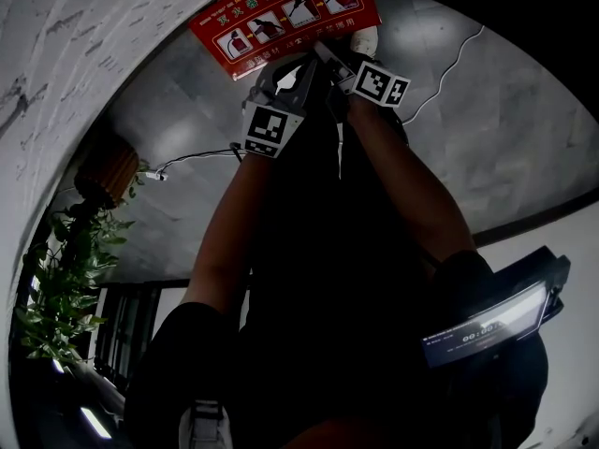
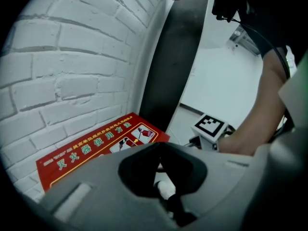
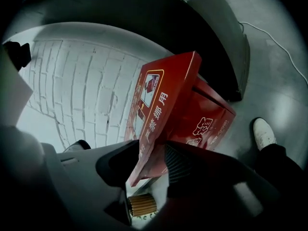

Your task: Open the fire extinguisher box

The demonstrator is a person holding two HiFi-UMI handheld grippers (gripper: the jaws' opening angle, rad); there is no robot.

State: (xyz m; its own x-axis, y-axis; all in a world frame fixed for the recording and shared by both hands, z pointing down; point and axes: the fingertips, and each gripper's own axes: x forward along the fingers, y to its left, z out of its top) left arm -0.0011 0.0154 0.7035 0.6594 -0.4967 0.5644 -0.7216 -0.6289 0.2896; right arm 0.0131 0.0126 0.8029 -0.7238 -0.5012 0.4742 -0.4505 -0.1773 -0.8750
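Note:
The red fire extinguisher box lies low against the white brick wall. Its lid (image 1: 285,12), printed with white pictograms, stands tilted up off the box body (image 3: 211,119) in the right gripper view. A lower corner of the lid (image 3: 163,105) sits between the jaws of my right gripper (image 3: 151,153), which stand apart around it; the ribbed right pad (image 3: 180,162) is close beside the lid. My left gripper (image 2: 161,150) hovers just before the lid (image 2: 96,150), jaws together with nothing in them. Both grippers (image 1: 285,73) (image 1: 328,50) meet at the lid's near edge in the head view.
A white brick wall (image 2: 72,57) runs behind the box, with a dark pillar (image 2: 173,57) beside it. A white cable (image 1: 449,64) trails over the grey tiled floor. A potted plant (image 1: 65,269) stands at the left. A white shoe (image 3: 263,131) is near the box.

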